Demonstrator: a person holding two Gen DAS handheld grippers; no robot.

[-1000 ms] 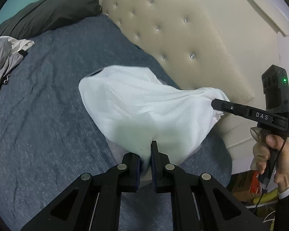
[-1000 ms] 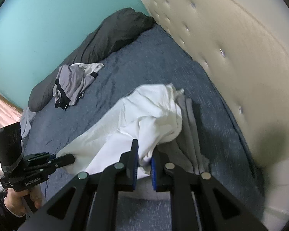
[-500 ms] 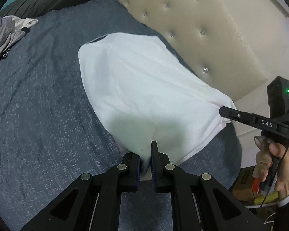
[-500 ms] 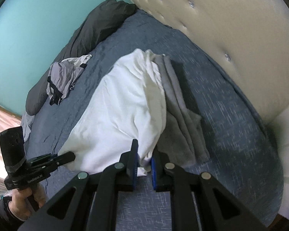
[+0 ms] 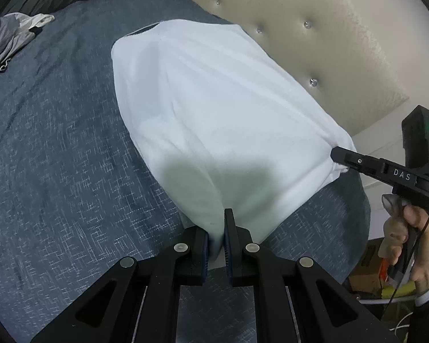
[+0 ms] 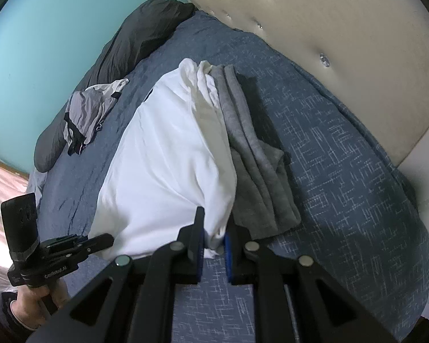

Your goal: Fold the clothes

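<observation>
A white shirt [image 5: 214,108] lies spread over the blue bedspread [image 5: 57,148], stretched between both grippers. My left gripper [image 5: 216,228] is shut on the shirt's near corner. In that view the right gripper [image 5: 336,154] pinches the other corner at the right. In the right wrist view the white shirt [image 6: 168,157] runs away from my right gripper [image 6: 214,228], which is shut on its hem; the left gripper [image 6: 108,238] holds the corner at lower left. Folded grey clothing [image 6: 254,154] lies under the shirt's right side.
A cream tufted headboard [image 5: 314,37] borders the bed. A crumpled grey and white garment [image 6: 91,111] and a dark pillow [image 6: 140,37] lie farther up the bed. A teal wall [image 6: 43,28] stands behind. Boxes and clutter [image 5: 369,274] sit on the floor beyond the bed corner.
Both grippers have come down toward the bed with the shirt. The shirt, bunched and hanging before, now lies flatter and stretched over the bedspread.
</observation>
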